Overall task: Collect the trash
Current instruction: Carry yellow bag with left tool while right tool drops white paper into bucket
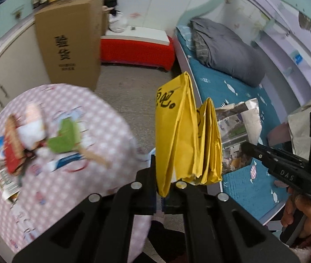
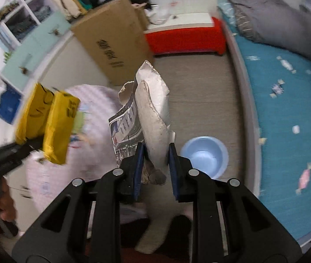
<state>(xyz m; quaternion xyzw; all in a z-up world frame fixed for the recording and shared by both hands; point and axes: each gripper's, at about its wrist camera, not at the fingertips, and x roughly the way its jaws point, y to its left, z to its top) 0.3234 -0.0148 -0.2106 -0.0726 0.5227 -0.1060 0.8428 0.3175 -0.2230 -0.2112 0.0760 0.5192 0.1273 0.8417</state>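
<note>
With the left gripper (image 1: 166, 188) clamped on a folded yellow wrapper (image 1: 183, 135) and the right gripper (image 2: 155, 164) on a crumpled newspaper packet (image 2: 153, 118), both held aloft beside the littered round table (image 1: 85, 131), transport is underway; release over the blue basin (image 2: 203, 155) plausibly follows.

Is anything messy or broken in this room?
Yes. Wrappers and paper scraps lie jumbled on the round table. The grey-white bag in the right gripper is crumpled, with a torn bottom edge. A big cardboard box leans against the cabinet.
</note>
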